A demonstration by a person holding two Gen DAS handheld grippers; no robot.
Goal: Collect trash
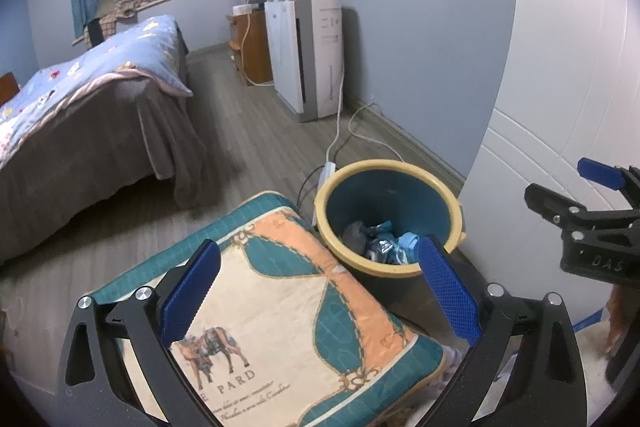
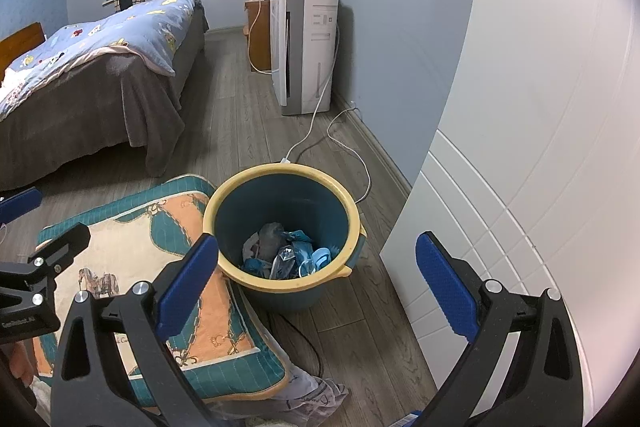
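Big picture first: a bed with a brown cover and a blue patterned quilt (image 2: 100, 39) fills the far left of the room, and a white panelled door (image 2: 520, 147) takes up the right side. Against the far wall stands a tall white air purifier (image 2: 304, 51), a white cable trailing from it across the grey wood floor (image 2: 240, 131). Near and to the left lies a teal-and-orange cushion printed with a horse (image 1: 280, 307). Just beside it on the right, touching its edge, sits the round blue bin with a yellow rim (image 2: 284, 223), upright, with crumpled blue and grey trash (image 2: 284, 253) piled in its bottom. The left gripper (image 1: 320, 291) hangs above the cushion, jaws spread wide and holding nothing. The right gripper (image 2: 318, 279) hovers over the bin's near edge, jaws likewise parted and empty.
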